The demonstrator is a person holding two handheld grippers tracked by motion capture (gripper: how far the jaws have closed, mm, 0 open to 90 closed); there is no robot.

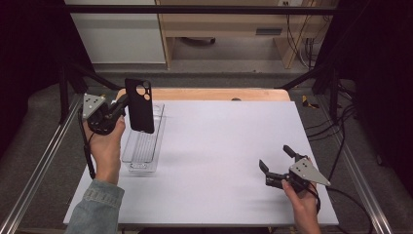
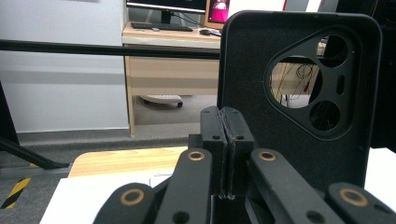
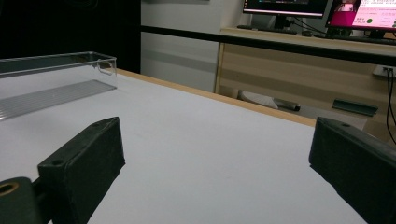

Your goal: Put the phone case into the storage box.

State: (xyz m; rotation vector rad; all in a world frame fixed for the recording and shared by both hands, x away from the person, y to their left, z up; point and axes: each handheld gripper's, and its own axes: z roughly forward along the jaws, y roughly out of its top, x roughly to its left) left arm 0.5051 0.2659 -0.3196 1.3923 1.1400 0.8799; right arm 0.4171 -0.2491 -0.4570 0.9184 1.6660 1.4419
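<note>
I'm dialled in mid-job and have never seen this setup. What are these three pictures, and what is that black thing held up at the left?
No robot arm here: a person holds a hand-held gripper in each hand. The high view looks down on the white table from above the person's side. Each of the other two comes from a camera riding on one gripper, looking along its fingers.

The left gripper is shut on the edge of a black phone case, holding it upright above a clear plastic tray that stands at the table's left edge. In the left gripper view the case shows its camera cut-out.

The right gripper hangs low over the table at the right, its fingers wide apart with nothing between them.
</note>
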